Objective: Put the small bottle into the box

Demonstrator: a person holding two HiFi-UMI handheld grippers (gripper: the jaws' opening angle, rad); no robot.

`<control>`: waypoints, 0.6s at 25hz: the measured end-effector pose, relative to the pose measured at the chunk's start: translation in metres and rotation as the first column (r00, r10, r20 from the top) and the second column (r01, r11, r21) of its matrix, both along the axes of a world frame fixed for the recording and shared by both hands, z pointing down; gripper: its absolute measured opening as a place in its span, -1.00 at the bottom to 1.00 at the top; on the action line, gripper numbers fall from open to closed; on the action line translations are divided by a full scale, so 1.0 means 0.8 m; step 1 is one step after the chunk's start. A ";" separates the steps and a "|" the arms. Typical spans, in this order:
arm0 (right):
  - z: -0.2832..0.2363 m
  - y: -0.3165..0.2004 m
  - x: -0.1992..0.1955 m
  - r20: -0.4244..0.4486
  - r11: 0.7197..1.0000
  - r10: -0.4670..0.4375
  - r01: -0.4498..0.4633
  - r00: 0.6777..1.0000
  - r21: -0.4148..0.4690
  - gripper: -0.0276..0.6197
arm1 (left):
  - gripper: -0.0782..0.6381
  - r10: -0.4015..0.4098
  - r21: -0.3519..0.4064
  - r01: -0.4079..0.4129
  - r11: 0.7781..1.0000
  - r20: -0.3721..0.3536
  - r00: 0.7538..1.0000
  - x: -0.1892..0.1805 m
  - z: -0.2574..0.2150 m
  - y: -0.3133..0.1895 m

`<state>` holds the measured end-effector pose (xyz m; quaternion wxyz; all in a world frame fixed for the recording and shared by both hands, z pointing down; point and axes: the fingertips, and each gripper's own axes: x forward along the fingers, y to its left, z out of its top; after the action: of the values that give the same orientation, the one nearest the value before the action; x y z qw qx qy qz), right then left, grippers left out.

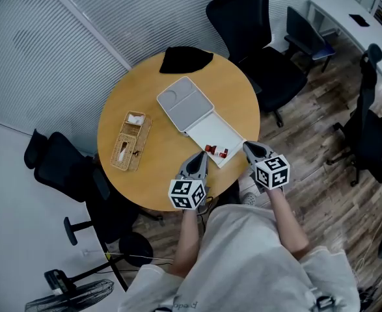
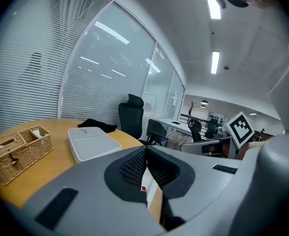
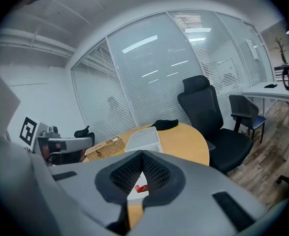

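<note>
A white box lies open on the round wooden table (image 1: 122, 112), its lid (image 1: 184, 103) flat and its tray (image 1: 217, 135) toward me. Two small red bottles (image 1: 215, 151) rest in the tray's near corner. My left gripper (image 1: 202, 156) hovers just left of that corner with its jaws shut tip to tip and nothing between them. My right gripper (image 1: 246, 145) hangs off the tray's right side, its jaws also closed on nothing. In the left gripper view, a red bottle (image 2: 143, 188) shows below the closed left gripper (image 2: 145, 149). The right gripper view shows a red bottle (image 3: 141, 188) beneath the closed right gripper (image 3: 143, 153).
A wicker basket (image 1: 131, 142) sits at the table's left side and a black cloth (image 1: 185, 58) at its far edge. Black office chairs (image 1: 256, 25) stand beyond the table, and another chair (image 1: 60, 168) stands at its left. A floor fan (image 1: 67, 288) stands at lower left.
</note>
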<state>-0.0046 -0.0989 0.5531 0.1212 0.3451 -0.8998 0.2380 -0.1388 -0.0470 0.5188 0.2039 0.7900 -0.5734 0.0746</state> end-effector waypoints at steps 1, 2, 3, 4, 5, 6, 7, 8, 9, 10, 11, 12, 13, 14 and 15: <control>0.001 0.001 0.000 0.003 1.000 -0.001 0.001 1.000 -0.003 -0.86 | -0.70 0.000 -0.003 0.000 1.000 0.008 1.000 0.000 0.001 0.001; 0.002 0.002 -0.001 0.004 1.000 -0.003 0.003 1.000 -0.008 -0.86 | -0.70 0.002 -0.003 -0.001 1.000 0.016 1.000 0.001 0.002 0.002; 0.004 0.003 -0.002 0.004 1.000 -0.007 0.007 1.000 -0.014 -0.86 | -0.70 0.006 0.002 -0.006 1.000 0.024 1.000 0.002 0.001 0.004; 0.005 0.004 -0.004 0.004 1.000 -0.013 0.013 1.000 -0.021 -0.86 | -0.70 0.013 0.010 -0.013 1.000 0.031 0.999 0.002 0.000 0.005; 0.007 0.006 -0.005 0.005 0.999 -0.020 0.020 1.000 -0.028 -0.86 | -0.70 0.018 0.015 -0.019 1.000 0.036 0.999 0.003 -0.001 0.008; 0.008 0.009 -0.007 0.007 0.999 -0.026 0.026 1.000 -0.033 -0.86 | -0.70 0.021 0.015 -0.022 1.000 0.041 0.999 0.003 -0.001 0.010; 0.008 0.010 -0.008 0.011 0.999 -0.031 0.031 0.999 -0.034 -0.86 | -0.70 0.022 0.010 -0.022 1.000 0.045 0.999 0.003 0.001 0.011; 0.007 0.011 -0.009 0.013 0.999 -0.033 0.034 0.999 -0.034 -0.86 | -0.70 0.021 0.005 -0.022 1.000 0.047 0.999 0.003 0.002 0.012; 0.007 0.011 -0.011 0.015 0.999 -0.036 0.036 0.999 -0.032 -0.86 | -0.70 0.021 0.001 -0.021 1.000 0.049 0.999 0.003 0.004 0.012; 0.006 0.011 -0.012 0.016 0.999 -0.038 0.039 0.999 -0.029 -0.86 | -0.70 0.021 -0.001 -0.021 1.000 0.050 0.999 0.003 0.004 0.012; 0.005 0.011 -0.013 0.018 0.999 -0.042 0.042 0.999 -0.027 -0.86 | -0.70 0.019 -0.002 -0.019 1.000 0.054 0.998 0.003 0.004 0.012; 0.004 0.012 -0.013 0.020 0.999 -0.044 0.045 0.999 -0.025 -0.86 | -0.70 0.016 -0.001 -0.016 1.000 0.062 0.998 0.003 0.004 0.012; 0.003 0.012 -0.013 0.021 0.999 -0.046 0.047 0.999 -0.024 -0.86 | -0.70 0.013 0.000 -0.013 1.000 0.074 0.997 0.004 0.004 0.012; 0.002 0.012 -0.012 0.023 0.999 -0.047 0.047 0.999 -0.023 -0.86 | -0.70 0.010 0.002 -0.010 1.000 0.086 0.996 0.006 0.003 0.011; 0.002 0.012 -0.012 0.023 0.999 -0.046 0.047 0.999 -0.023 -0.86 | -0.70 0.009 0.004 -0.009 1.000 0.091 0.996 0.008 0.003 0.010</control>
<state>-0.0139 -0.0893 0.5544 0.1206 0.3200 -0.9060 0.2493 -0.1325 -0.0391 0.5209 0.1754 0.7889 -0.5786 0.1103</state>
